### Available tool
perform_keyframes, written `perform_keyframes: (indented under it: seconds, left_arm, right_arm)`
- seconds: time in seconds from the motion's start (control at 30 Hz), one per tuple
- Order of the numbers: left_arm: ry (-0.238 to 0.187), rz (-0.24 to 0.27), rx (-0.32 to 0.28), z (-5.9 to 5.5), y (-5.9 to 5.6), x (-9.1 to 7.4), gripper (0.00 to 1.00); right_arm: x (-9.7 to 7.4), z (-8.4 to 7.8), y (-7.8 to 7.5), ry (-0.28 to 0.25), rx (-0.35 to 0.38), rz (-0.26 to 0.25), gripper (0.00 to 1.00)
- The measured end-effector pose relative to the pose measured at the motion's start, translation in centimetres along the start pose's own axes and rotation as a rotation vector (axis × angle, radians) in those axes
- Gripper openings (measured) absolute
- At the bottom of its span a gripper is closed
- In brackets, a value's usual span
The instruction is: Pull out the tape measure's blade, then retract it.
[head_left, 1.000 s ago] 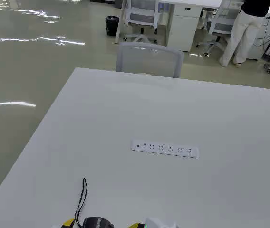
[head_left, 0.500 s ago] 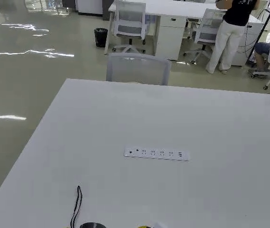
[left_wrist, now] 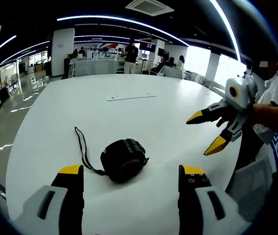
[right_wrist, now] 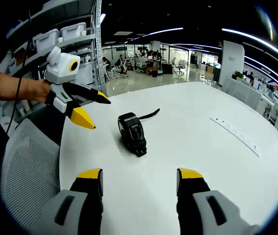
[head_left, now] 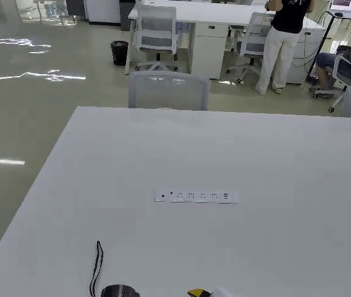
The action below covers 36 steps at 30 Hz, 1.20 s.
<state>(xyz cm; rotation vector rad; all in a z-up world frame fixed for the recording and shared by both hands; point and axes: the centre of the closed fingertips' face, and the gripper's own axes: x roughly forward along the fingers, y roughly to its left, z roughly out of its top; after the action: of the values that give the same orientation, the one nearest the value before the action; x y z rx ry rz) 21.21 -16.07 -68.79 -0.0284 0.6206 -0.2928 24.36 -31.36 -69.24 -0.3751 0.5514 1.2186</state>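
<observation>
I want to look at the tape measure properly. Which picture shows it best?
The left gripper view: the black tape measure sits close and whole, with its wrist strap trailing beside it. The right gripper view shows it smaller, from one end. The head view catches just its top at the bottom edge.

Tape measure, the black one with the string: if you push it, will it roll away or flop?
The chunky black tape measure looks solid and squat, so it would probably slide rather than roll. Its thin black wrist cord lies curved and limp, so it would likely trail floppily. The glossy white table may let it skid.
</observation>
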Motion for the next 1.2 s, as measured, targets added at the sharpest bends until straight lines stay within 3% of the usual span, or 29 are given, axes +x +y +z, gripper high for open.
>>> perform_keyframes:
  seconds: [0.7, 1.0, 1.2]
  left_arm:
    - [0.0, -0.045, 0.023, -0.1, -0.5, -3.4, 0.8]
    - [-0.025, -0.051, 0.042, 1.1, -0.8, -4.8, 0.83]
    - [-0.033, -0.042, 0.037, 1.1, -0.6, -5.4, 0.86]
  right_arm:
    - [-6.2, -0.8, -1.0, -0.052, 0.101, -0.118, 0.72]
    - [-8.9, -1.4, -1.2, -0.061, 0.154, -0.158, 0.81]
    - [-9.9, -2.0, -0.9, -0.053, 0.166, -0.172, 0.85]
